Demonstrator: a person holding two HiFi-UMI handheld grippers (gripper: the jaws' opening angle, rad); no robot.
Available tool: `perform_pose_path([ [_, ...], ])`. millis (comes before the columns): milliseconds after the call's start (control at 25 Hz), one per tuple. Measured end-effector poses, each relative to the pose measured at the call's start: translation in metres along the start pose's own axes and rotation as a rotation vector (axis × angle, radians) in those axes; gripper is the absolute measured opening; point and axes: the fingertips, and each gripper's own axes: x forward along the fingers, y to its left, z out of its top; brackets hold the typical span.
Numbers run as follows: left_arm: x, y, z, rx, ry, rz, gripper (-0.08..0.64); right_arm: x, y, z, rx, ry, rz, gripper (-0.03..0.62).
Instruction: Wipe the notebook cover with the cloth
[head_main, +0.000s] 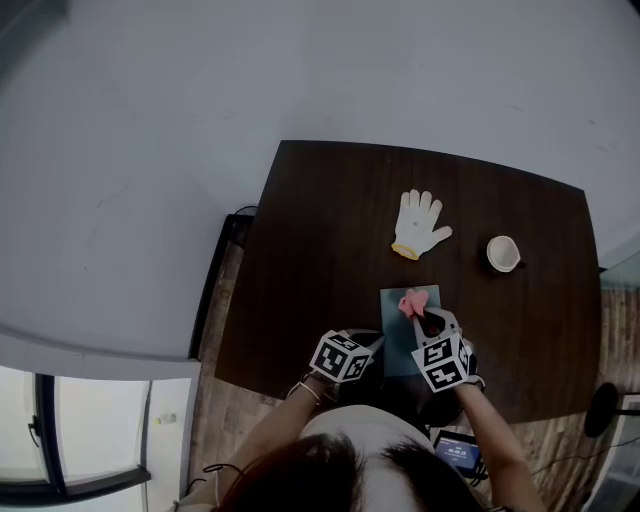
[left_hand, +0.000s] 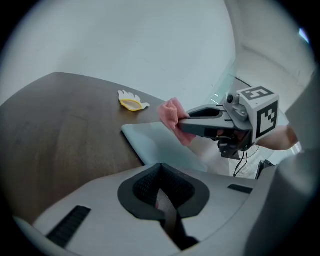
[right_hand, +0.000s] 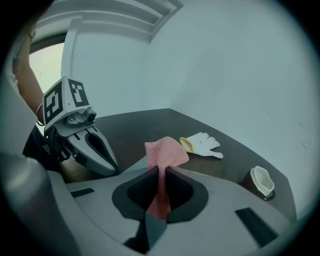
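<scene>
Your right claw (right_hand: 159, 174) is clamped on the pink cloth (right_hand: 165, 150), which bunches up past its tips. It holds the cloth over the far end of the notebook (head_main: 396, 338). I cannot tell whether the cloth touches the cover. The notebook lies flat on the dark counter (head_main: 320, 230), close to the edge nearest you. Your left claw (head_main: 372, 344) is closed with nothing showing between its tips, just beside the notebook's left edge. Beyond the notebook lies a white glove (head_main: 419, 223), and beyond it to the right stands a cup (head_main: 503, 253).
</scene>
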Motion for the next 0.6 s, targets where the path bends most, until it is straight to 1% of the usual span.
perform_pose_path([
  [320,-0.005,-0.002,-0.005,-0.004,0.002,-0.006,0.018,0.013,0.049,-0.001,-0.048,0.039,0.131,0.038],
  [600,-0.005,-0.005,-0.013,-0.006,0.017,-0.017,0.018,0.032,0.072,-0.017,-0.074,0.110,0.197,0.038],
])
